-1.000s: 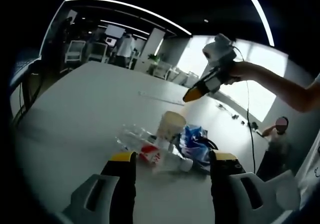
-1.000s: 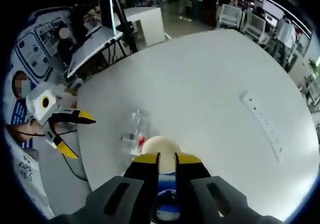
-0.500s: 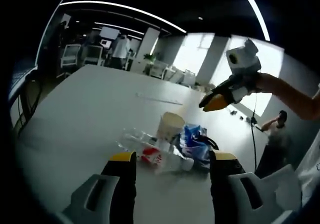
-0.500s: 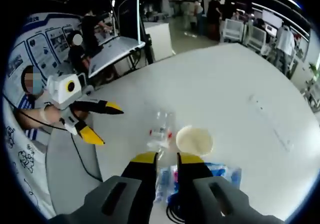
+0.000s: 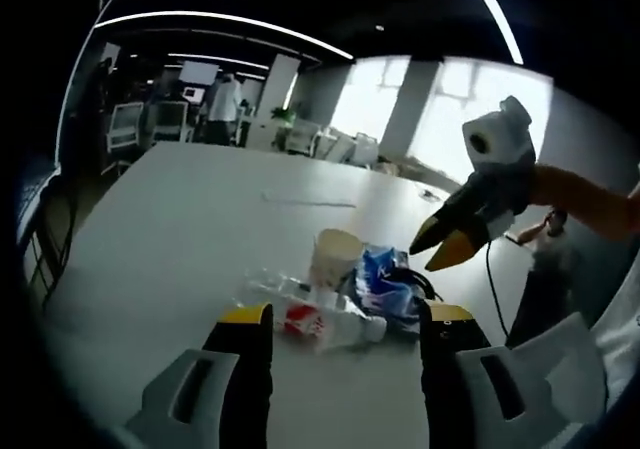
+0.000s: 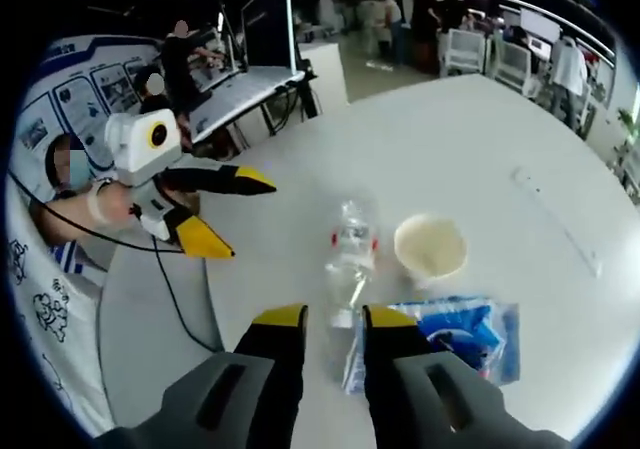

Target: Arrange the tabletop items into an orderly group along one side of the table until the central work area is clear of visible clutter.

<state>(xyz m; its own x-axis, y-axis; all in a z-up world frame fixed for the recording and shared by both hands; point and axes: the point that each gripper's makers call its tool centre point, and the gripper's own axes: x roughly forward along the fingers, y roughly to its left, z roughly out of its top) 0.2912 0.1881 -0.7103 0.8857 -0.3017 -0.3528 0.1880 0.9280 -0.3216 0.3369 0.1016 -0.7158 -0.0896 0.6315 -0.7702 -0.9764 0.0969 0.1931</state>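
A clear plastic bottle (image 5: pixel 300 314) with a red label lies on the white table (image 5: pixel 150 229), just beyond my left gripper (image 5: pixel 345 314), which stands wide open and empty. Behind the bottle stand a paper cup (image 5: pixel 335 254) and a blue packet (image 5: pixel 385 279). My right gripper (image 5: pixel 445 251) hangs in the air to the right of the packet. In the right gripper view the bottle (image 6: pixel 350 254), the cup (image 6: pixel 430 247) and the packet (image 6: pixel 450 334) lie ahead of my right gripper (image 6: pixel 335 316), its jaws a little apart and empty. The left gripper (image 6: pixel 240 215) is at the table's near edge.
A white power strip (image 6: pixel 555 219) lies farther out on the table (image 6: pixel 450 139). A thin black cable (image 5: pixel 415 284) lies by the packet. Desks, chairs and people stand beyond the table's far side. The table's edge (image 6: pixel 200 299) runs close to the left gripper.
My right gripper has come down and nearer to the blue packet, and its jaws have parted a little. The left gripper has stayed open over the bottle.
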